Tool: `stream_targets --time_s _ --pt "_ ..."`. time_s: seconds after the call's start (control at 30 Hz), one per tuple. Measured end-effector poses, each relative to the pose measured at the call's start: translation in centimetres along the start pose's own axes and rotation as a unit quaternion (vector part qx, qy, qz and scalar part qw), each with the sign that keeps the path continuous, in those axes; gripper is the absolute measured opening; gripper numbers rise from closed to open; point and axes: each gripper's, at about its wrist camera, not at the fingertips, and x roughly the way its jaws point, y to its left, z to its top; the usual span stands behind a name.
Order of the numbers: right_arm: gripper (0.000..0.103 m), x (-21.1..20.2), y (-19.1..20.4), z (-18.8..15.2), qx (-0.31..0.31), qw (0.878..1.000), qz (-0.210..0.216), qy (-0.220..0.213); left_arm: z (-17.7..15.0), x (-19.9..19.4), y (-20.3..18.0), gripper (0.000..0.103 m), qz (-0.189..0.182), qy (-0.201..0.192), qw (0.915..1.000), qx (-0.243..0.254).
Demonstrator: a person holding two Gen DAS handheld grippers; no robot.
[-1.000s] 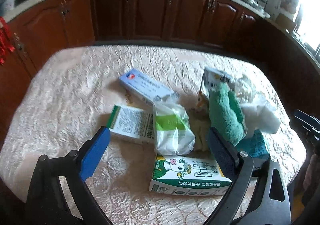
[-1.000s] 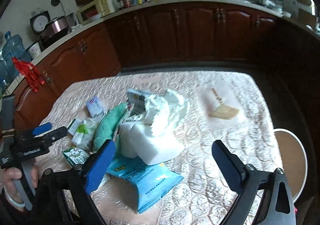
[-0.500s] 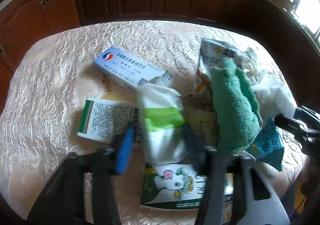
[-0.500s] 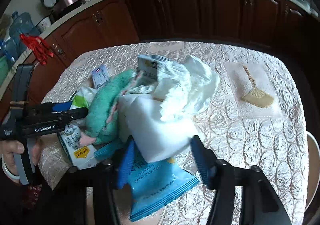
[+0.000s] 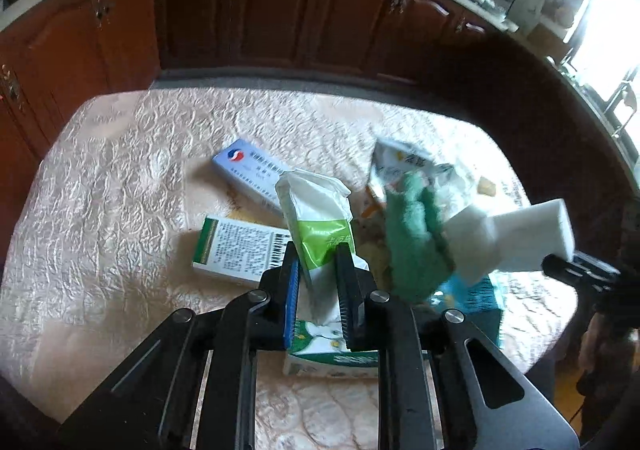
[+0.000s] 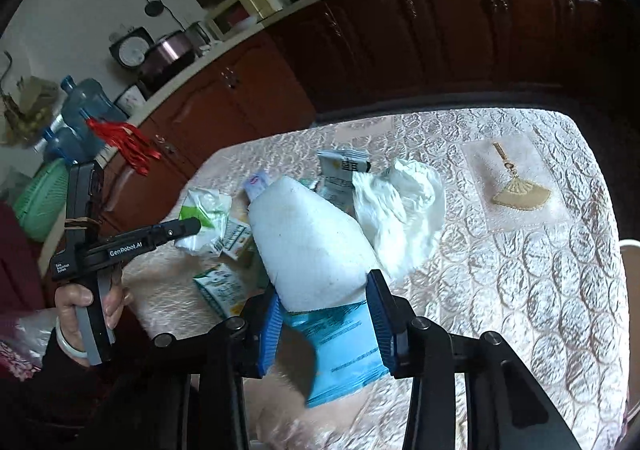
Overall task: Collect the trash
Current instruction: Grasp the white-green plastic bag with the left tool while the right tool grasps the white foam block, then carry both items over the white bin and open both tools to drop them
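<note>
Both grippers have closed since half a second ago: the left gripper (image 5: 318, 274) now pinches the green-and-white tissue pack (image 5: 316, 218), and the right gripper (image 6: 324, 314) clamps the white foam block (image 6: 308, 246), lifted off the table (image 6: 540, 290). Each item's long axis runs away from its camera. Crumpled, the pack stands above the milk carton (image 5: 332, 354).

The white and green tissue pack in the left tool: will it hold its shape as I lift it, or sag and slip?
The tissue pack will probably sag: its wrapper is crumpled and its torn top gapes open. The left tool pinches only a narrow fold of it, so it could slide out if swung. It looks light, so a slow lift should hold.
</note>
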Motion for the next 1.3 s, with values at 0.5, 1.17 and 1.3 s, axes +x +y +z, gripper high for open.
stream_targets --time_s 0.5,1.17,1.3 --pt "0.039 -5.2 -1.0 0.7 0.016 0.998 -0.018 -0.063 1.6 -2.2 -6.9 0.015 -0.044 -0.034 0.997 0.054" --pt "0.039 -13.0 -9.4 -0.9 0.09 0.981 -0.126 -0.114 3.8 2.1 -20.7 0.015 -0.096 -0.013 0.9822 0.161" --pt "0.039 -14.4 -12.1 -2.0 0.106 0.972 -0.179 -0.108 4.0 4.1 -24.3 0.015 -0.121 0.004 0.9768 0.176"
